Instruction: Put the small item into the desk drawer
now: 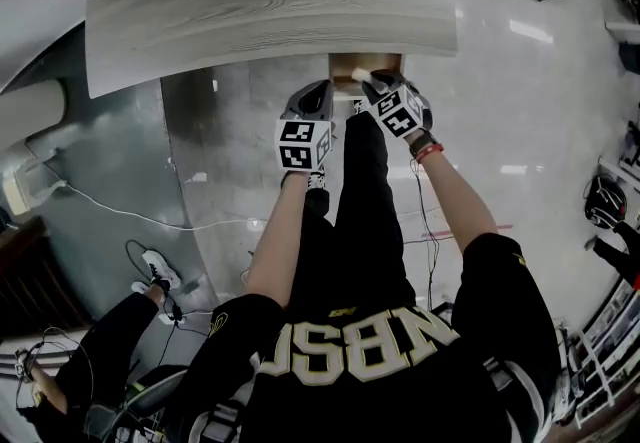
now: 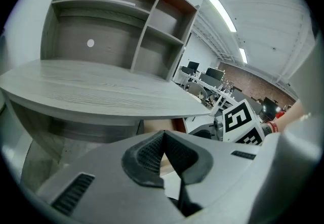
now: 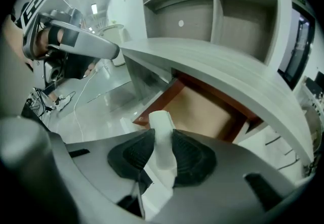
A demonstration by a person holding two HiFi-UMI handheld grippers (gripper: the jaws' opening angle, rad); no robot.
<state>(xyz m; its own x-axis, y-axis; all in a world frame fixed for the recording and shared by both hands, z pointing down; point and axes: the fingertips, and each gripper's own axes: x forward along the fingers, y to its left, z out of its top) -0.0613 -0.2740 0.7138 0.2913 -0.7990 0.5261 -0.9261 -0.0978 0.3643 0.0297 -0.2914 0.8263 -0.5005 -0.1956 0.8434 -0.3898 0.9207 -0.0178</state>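
My right gripper [image 3: 161, 153] is shut on a small white item [image 3: 160, 132], which stands up between the dark pads. Just beyond it lies the open desk drawer [image 3: 202, 113], with a pale wood bottom and red-brown walls, under the grey desktop [image 3: 212, 66]. From the head view, the right gripper [image 1: 373, 82] holds the white item [image 1: 362, 77] at the drawer's [image 1: 352, 64] front edge. My left gripper [image 1: 316, 93] hangs to the left of the drawer, below the desktop [image 1: 270, 1]. Its jaws [image 2: 163, 136] meet at the tips with nothing between them.
A grey shelf unit [image 2: 116, 26] stands at the back of the desk. A second person [image 1: 110, 351] crouches on the floor at lower left, near white cables [image 1: 130, 216]. More desks with monitors [image 2: 207, 79] stand farther off. The floor is glossy and pale.
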